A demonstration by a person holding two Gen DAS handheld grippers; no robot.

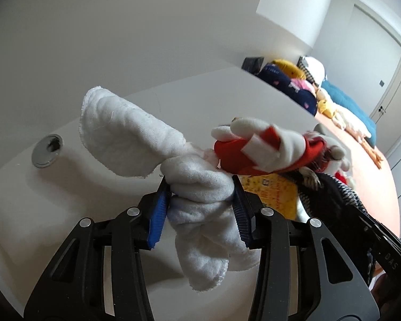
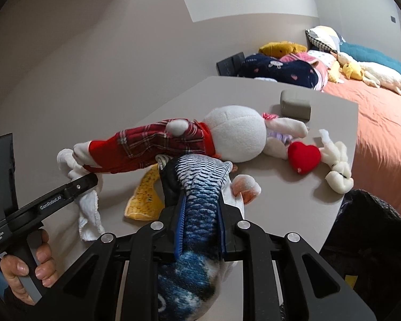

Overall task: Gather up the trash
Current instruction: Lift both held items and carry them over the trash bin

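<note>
My left gripper (image 1: 201, 190) is shut on a crumpled white cloth (image 1: 197, 187) and holds it above the white table (image 1: 66, 187). The cloth also shows in the right wrist view (image 2: 89, 214), hanging from the left gripper (image 2: 89, 180) beside the rabbit's feet. My right gripper (image 2: 201, 203) is shut on a blue-and-white scaled plush fish (image 2: 200, 187), which lies over the table's near part. A plush rabbit in red plaid (image 2: 173, 139) lies across the table behind the fish. A yellow patterned piece (image 2: 147, 198) lies flat under the fish's front.
A red plush heart (image 2: 303, 156) and a small white plush (image 2: 336, 165) lie near the table's right edge. A grey box (image 2: 295, 104) stands at the back. A black bag (image 2: 366, 230) sits at right. A bed with soft toys (image 2: 374, 123) lies beyond. A metal grommet (image 1: 46, 149) is in the tabletop.
</note>
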